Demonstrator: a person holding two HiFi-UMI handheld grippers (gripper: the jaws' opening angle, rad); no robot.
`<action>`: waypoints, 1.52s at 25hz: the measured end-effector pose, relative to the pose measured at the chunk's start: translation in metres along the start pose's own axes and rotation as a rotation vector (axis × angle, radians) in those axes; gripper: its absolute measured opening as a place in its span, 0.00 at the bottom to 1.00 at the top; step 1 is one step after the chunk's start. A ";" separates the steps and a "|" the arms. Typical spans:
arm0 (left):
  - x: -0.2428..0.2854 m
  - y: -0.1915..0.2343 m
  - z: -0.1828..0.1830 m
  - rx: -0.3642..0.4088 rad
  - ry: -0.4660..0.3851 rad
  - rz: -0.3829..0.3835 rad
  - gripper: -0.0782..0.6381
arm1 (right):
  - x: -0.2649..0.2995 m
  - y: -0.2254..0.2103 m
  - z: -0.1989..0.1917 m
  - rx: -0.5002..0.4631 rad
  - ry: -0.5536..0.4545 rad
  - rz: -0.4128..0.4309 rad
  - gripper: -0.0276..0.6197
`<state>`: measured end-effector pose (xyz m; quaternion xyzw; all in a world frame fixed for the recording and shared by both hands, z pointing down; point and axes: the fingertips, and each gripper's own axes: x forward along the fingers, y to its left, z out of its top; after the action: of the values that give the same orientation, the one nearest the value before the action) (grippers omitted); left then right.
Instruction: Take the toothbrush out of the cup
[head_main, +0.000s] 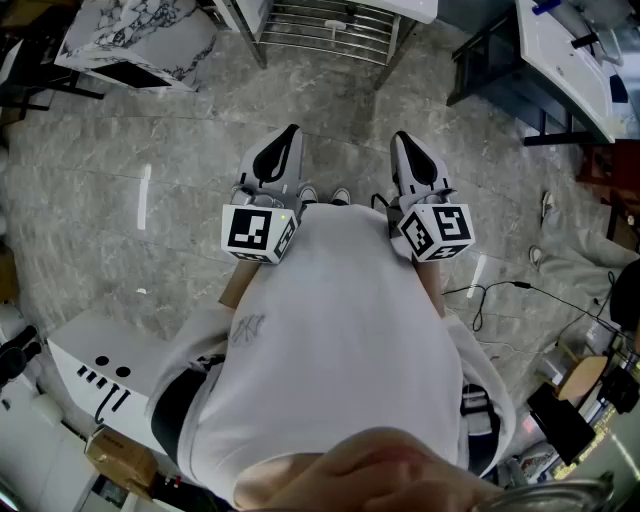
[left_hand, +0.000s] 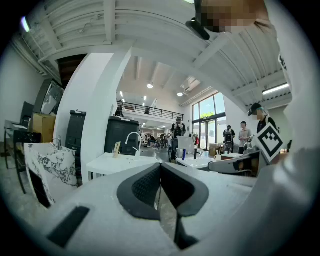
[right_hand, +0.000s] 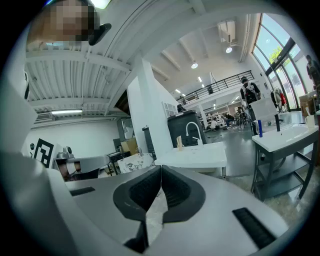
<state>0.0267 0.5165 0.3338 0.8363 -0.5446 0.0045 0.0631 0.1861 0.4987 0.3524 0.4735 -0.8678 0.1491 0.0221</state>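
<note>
Head view: two grippers are counted, left gripper (head_main: 288, 135) at 11 o'clock, right gripper (head_main: 402, 140) at 1 o'clock.
Jaws: both pairs are closed on nothing.
Toothbrush, cup: too small to be told.

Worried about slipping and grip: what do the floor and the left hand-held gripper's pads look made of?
Floor: grey stone or stone-look tile, polished; veining and light glare show. Pads of the left hand-held gripper: dark matte rubber, probably; fine ribbed texture.
</note>
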 end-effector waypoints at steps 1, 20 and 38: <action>0.001 0.000 0.001 0.001 -0.001 0.000 0.13 | 0.001 0.000 0.000 0.000 0.001 0.002 0.07; 0.018 -0.010 0.000 0.002 0.003 0.007 0.13 | 0.003 -0.014 0.000 -0.015 0.020 0.039 0.06; 0.021 -0.017 -0.016 -0.020 0.017 0.105 0.13 | -0.013 -0.049 -0.012 0.012 0.041 0.051 0.07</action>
<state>0.0519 0.5057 0.3497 0.8058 -0.5873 0.0095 0.0758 0.2330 0.4879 0.3730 0.4481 -0.8781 0.1645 0.0331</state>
